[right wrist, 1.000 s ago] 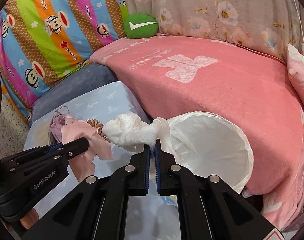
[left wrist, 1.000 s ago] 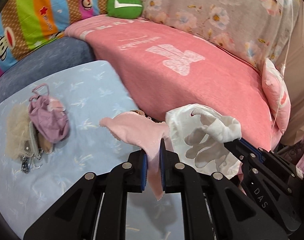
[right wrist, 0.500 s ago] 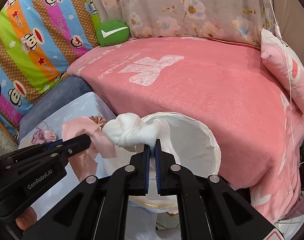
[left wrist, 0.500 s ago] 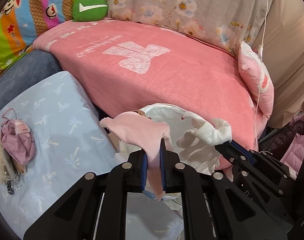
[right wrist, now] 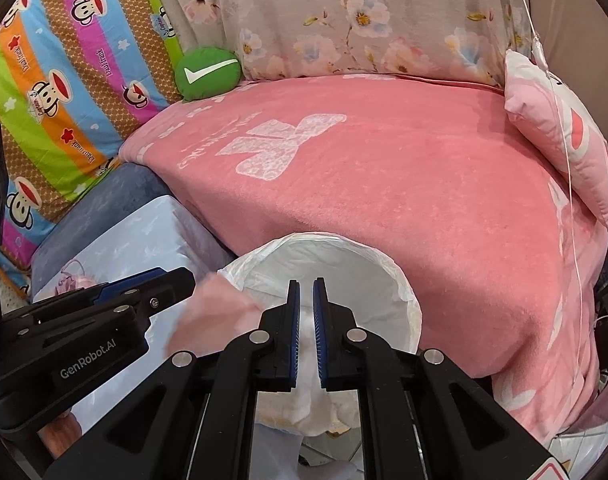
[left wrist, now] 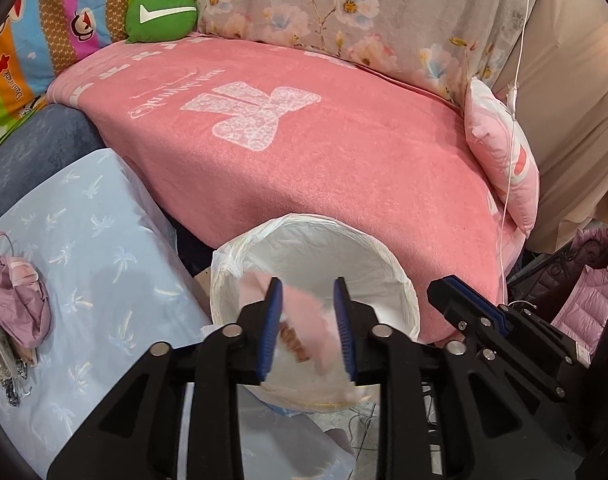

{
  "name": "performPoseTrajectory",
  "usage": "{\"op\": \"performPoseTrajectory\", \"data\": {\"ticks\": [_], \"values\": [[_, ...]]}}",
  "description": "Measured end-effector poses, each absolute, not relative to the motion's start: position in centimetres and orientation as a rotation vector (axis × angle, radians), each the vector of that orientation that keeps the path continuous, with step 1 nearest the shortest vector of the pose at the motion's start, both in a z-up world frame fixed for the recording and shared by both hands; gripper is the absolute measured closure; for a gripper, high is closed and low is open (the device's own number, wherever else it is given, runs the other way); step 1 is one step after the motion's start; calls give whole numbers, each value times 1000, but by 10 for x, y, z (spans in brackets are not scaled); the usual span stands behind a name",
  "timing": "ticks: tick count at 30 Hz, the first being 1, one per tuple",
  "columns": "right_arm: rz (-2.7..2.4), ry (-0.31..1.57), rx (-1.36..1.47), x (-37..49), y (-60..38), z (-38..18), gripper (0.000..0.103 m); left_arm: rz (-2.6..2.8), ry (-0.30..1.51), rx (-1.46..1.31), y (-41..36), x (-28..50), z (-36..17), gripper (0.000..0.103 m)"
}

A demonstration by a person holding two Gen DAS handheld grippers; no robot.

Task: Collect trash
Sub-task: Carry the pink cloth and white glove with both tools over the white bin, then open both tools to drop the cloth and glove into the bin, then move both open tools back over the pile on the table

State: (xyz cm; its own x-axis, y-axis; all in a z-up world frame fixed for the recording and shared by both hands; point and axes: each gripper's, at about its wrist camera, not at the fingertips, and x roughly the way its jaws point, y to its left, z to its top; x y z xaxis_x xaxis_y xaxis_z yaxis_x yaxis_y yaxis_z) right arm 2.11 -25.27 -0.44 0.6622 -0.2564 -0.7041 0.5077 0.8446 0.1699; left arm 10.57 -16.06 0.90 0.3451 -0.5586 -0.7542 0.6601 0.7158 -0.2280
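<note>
Above the lined bin (left wrist: 400, 276), the left gripper (left wrist: 306, 328) stands wide, and the pink cloth (left wrist: 304, 316) drops blurred between its fingers. The right gripper (right wrist: 306, 332) is slightly parted, white wad (right wrist: 306, 360) slipping down. The pink cloth could catch on the rim beside the pink blanket (left wrist: 304, 160) and fall outside.

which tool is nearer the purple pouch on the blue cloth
Left. The left tool sits beside the blue cloth holding the purple pouch; the right tool is farther off, over the white-lined bin.

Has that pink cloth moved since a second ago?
Yes. The blurred pink fabric cloth has dropped from the left hand-held gripper, now open, toward the white plastic-lined bin; earlier it was clamped above the rim.
</note>
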Motion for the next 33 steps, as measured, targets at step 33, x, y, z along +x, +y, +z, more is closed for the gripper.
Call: {"op": "performPoseTrajectory", "data": {"ticks": [33], "values": [[-259,760,264,65,-161,1,73,-522,910,-19,-51,134,4,34]]}}
